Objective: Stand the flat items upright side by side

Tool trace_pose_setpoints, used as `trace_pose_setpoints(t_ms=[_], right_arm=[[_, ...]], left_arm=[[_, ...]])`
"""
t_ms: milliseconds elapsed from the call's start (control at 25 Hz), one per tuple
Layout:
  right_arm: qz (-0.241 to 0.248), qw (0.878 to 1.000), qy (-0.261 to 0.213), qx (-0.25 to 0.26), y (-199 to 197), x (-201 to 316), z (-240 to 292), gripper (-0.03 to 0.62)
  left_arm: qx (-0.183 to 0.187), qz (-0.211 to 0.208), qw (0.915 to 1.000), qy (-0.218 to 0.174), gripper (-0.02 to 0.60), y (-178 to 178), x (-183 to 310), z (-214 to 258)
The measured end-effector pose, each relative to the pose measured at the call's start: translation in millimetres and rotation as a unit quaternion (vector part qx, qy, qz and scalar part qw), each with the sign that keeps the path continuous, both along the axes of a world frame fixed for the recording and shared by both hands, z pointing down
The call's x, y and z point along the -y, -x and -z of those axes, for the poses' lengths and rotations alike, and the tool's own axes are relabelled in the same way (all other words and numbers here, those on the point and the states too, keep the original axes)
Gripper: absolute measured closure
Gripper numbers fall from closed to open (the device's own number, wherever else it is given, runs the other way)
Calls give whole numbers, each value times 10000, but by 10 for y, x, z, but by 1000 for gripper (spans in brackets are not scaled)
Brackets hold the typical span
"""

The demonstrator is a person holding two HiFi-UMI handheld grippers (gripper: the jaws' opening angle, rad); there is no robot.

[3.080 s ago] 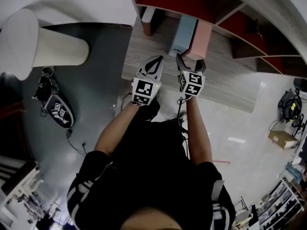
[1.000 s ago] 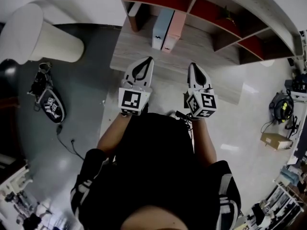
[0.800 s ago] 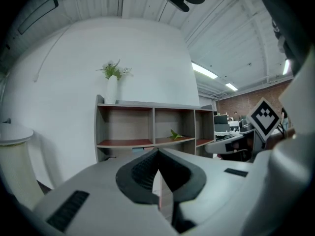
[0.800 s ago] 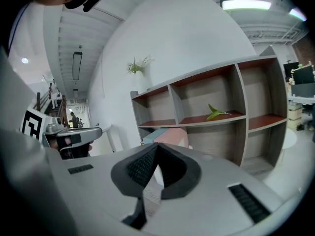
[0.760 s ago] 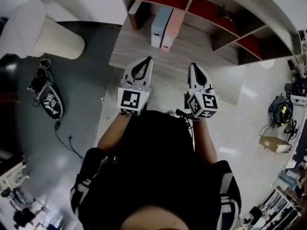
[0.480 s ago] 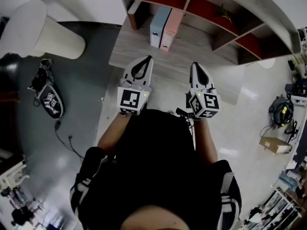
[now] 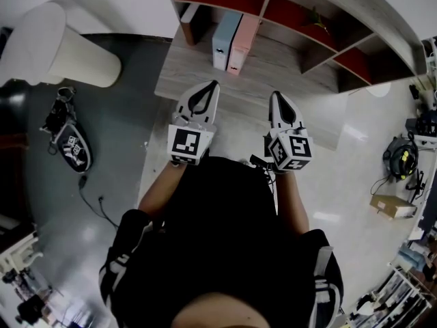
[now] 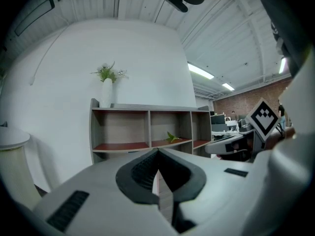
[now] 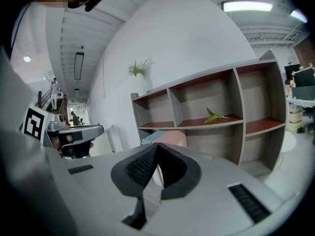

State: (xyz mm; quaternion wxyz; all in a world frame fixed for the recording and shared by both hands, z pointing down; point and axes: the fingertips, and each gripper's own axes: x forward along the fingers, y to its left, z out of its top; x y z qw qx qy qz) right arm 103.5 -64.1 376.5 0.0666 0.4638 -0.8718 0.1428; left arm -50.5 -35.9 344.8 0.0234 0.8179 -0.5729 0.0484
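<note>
A light blue file box (image 7: pixel 224 38) and a pink file box (image 7: pixel 243 43) stand upright side by side, touching, on the wooden desk (image 7: pixel 205 74) under the shelf unit. My left gripper (image 7: pixel 214 83) is shut and empty, held back from the boxes over the desk's near part. To its right my right gripper (image 7: pixel 275 93) is also shut with nothing in it. In the right gripper view the shut jaw tips (image 9: pixel 156 146) meet just below the pink box (image 9: pixel 172 137) and the blue box (image 9: pixel 148 138). The left gripper view shows its tips (image 8: pixel 158 152) pressed together before the shelf.
A wooden shelf unit (image 7: pixel 307 16) with red-lined compartments runs along the desk's back; a green leaf (image 9: pixel 214 115) lies in one compartment and a white vase (image 8: pixel 106 91) stands on top. A white cylinder (image 7: pixel 58 50) and a dark bag (image 7: pixel 72 149) are on the floor at the left.
Three seconds ago both grippers were up at the boxes, the right one open by the pink box. Both have since drawn back toward me and are shut. Over the last second they barely moved.
</note>
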Motion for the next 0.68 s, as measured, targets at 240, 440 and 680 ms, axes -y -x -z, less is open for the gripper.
trace_pose_setpoints(t_ms=[240, 440, 680], right_arm=[[12, 10000, -7, 84, 51, -13, 12, 569], [18, 10000, -14, 54, 66, -38, 6, 569], [34, 10000, -11, 36, 74, -118, 10, 569]], left_arm=[[105, -44, 9999, 47, 560, 12, 4, -11], [141, -21, 9999, -39, 560, 11, -18, 15], [175, -77, 9998, 26, 560, -4, -86, 11]])
